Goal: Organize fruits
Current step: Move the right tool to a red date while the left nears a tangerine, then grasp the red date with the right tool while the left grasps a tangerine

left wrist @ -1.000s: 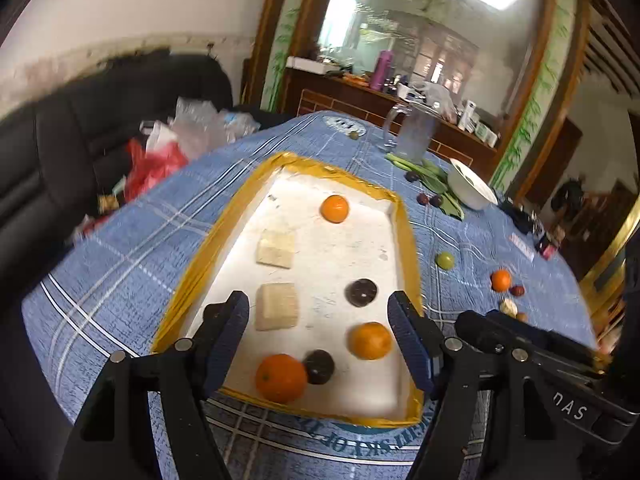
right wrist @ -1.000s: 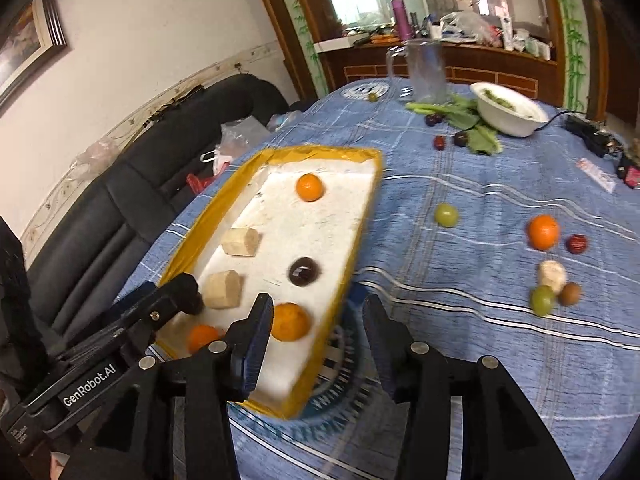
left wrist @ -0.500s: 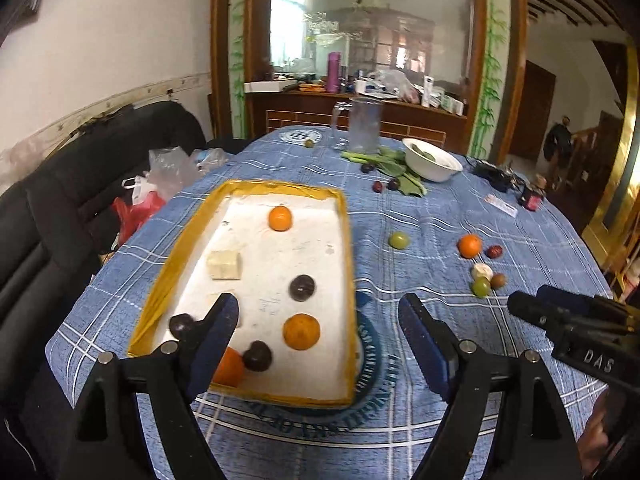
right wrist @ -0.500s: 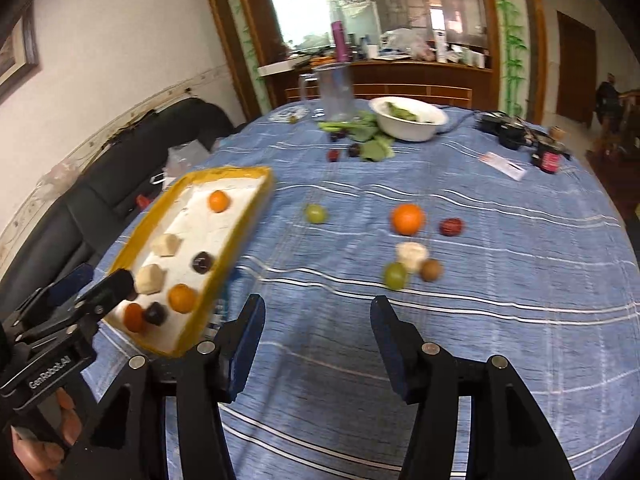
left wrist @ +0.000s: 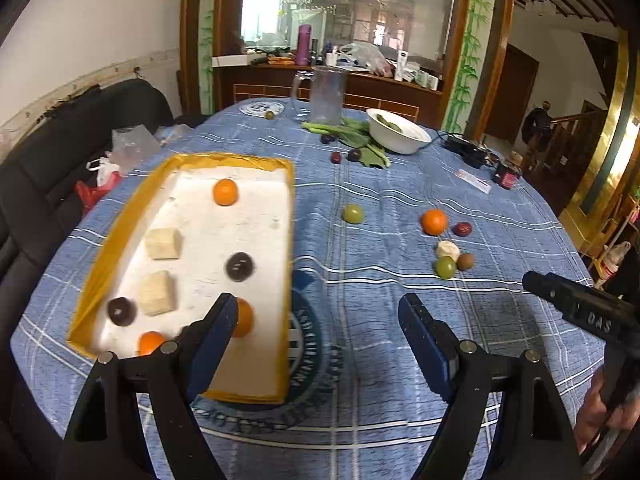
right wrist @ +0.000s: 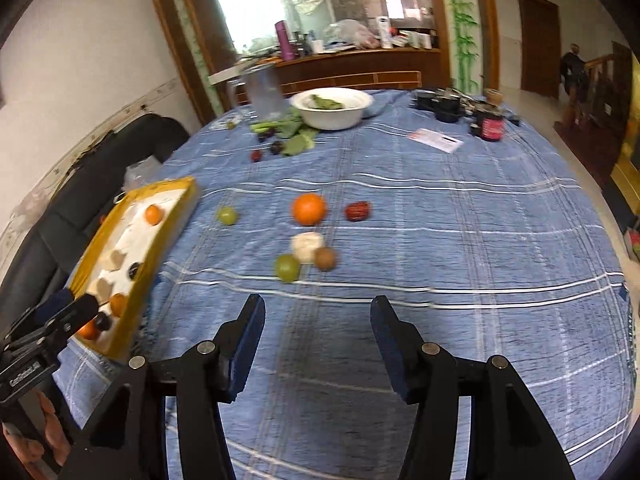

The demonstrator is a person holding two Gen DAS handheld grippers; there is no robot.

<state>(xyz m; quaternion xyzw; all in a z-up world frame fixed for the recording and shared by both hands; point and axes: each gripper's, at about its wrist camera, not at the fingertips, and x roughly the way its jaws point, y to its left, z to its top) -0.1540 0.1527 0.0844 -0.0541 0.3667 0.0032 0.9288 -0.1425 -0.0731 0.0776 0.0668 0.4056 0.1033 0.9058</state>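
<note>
A yellow-rimmed white tray (left wrist: 124, 220) (right wrist: 176, 216) lies on the left of the blue tablecloth with oranges, dark plums and pale cubes in it. Loose on the cloth to its right are a green fruit (left wrist: 353, 213) (right wrist: 227, 215), an orange (left wrist: 434, 221) (right wrist: 309, 209), a red fruit (left wrist: 462, 229) (right wrist: 357, 211), a white piece (left wrist: 447, 249) (right wrist: 307, 245), a second green fruit (left wrist: 445, 267) (right wrist: 287, 268) and a brown one (left wrist: 465, 261) (right wrist: 325, 258). My left gripper (left wrist: 316, 336) hangs open over the tray's near right corner. My right gripper (right wrist: 318, 334) is open, empty, just short of the loose cluster.
At the far side stand a white bowl (left wrist: 396, 130) (right wrist: 332, 106) with greens, leafy stalks, a clear jug (left wrist: 326, 94) (right wrist: 262, 88), small dark fruits (left wrist: 336, 157), a jar (right wrist: 491, 127) and a card (right wrist: 438, 140). A black sofa (left wrist: 48, 160) with bags borders the table's left.
Both grippers swung right, away from the tray toward the loose fruit, and both stand wider than a second ago. The tray slid to the left in both views.
</note>
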